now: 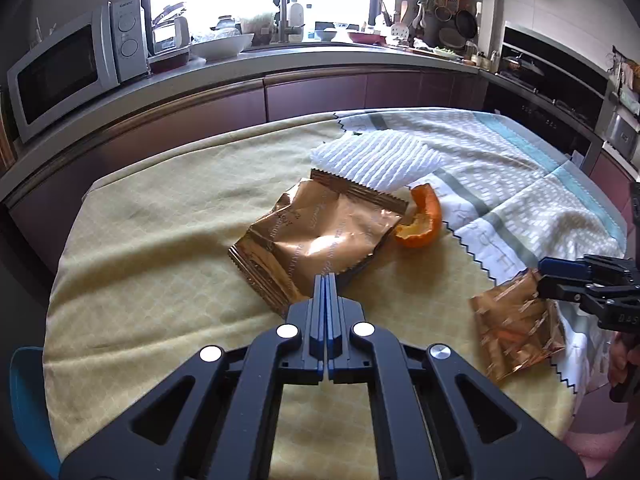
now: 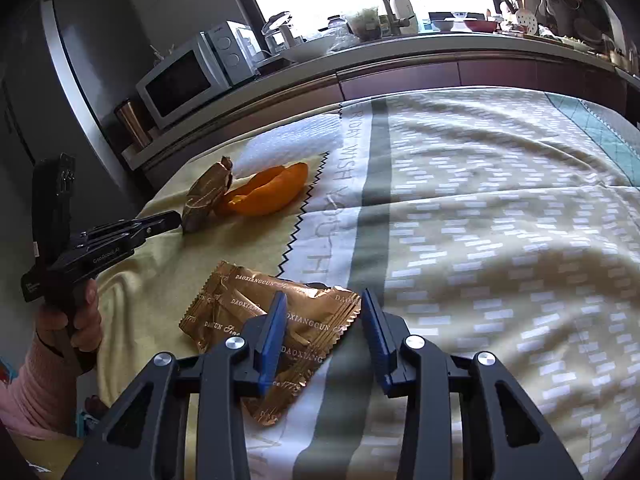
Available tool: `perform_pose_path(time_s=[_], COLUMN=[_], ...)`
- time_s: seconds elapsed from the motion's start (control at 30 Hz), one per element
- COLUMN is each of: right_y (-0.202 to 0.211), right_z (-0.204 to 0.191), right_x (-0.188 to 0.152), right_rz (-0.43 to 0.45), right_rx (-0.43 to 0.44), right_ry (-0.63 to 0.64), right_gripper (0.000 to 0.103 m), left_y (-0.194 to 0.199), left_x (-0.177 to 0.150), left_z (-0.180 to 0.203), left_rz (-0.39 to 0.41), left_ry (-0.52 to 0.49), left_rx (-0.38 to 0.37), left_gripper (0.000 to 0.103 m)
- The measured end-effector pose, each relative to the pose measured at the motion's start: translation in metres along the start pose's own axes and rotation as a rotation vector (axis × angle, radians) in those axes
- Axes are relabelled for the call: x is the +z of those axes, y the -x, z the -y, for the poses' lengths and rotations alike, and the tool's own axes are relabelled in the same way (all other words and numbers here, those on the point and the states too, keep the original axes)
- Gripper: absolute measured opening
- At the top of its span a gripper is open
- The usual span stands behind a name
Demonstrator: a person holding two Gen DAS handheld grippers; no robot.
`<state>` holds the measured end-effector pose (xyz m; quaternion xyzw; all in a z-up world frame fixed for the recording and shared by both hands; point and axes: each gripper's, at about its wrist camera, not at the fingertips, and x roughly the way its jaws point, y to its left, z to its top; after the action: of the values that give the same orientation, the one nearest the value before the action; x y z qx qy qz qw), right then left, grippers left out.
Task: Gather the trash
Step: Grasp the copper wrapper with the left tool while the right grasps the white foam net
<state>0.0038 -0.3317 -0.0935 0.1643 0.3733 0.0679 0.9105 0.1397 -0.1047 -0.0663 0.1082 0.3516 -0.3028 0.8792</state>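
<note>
The desk (image 1: 140,240) carries a yellow cloth and a patterned towel (image 2: 480,208), with trash in the middle: two gold wrappers, a white foam sleeve (image 1: 376,160) and an orange peel (image 1: 420,220). The right hand-held gripper (image 2: 324,328), fingers spread, straddles the near wrapper (image 2: 248,312); I judge it should lower until both pads bracket the foil's raised crease before closing. The left hand-held gripper (image 1: 326,284), pressed together and holding nothing, points low at the larger wrapper (image 1: 320,236).

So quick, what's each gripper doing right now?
Left gripper: shut, holding nothing, tips at the big gold wrapper.
Right gripper: open, around the smaller gold wrapper.
</note>
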Motion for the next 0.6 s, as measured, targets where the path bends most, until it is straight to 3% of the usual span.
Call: perform_pose_path(time_s=[0.1, 0.13, 0.2, 0.47, 0.57, 0.6], right_y=[0.002, 0.003, 0.004, -0.017, -0.035, -0.042], right_z=[-0.004, -0.004, -0.007, -0.006, 0.004, 0.006], right_x=[0.002, 0.004, 0.007, 0.058, 0.088, 0.098], right_rz=[0.007, 0.013, 0.019, 0.051, 0.052, 0.050], right_rx=[0.012, 0.021, 0.037, 0.110, 0.133, 0.131], right_ry=[0.004, 0.003, 0.002, -0.013, -0.049, -0.054], right_gripper=[0.039, 0.040, 0.043, 0.055, 0.057, 0.058], left_y=[0.009, 0.011, 0.013, -0.009, -0.017, -0.019], left_x=[-0.001, 0.000, 0.002, 0.013, 0.015, 0.015], left_z=[0.003, 0.004, 0.006, 0.015, 0.017, 0.016], left_rz=[0.033, 0.038, 0.052, -0.002, -0.021, -0.029], left_ry=[-0.017, -0.025, -0.042, -0.119, -0.132, -0.126], left_rx=[0.003, 0.005, 0.025, 0.035, 0.055, 0.061], left_gripper=[0.009, 0.023, 0.041, 0.052, 0.050, 0.041])
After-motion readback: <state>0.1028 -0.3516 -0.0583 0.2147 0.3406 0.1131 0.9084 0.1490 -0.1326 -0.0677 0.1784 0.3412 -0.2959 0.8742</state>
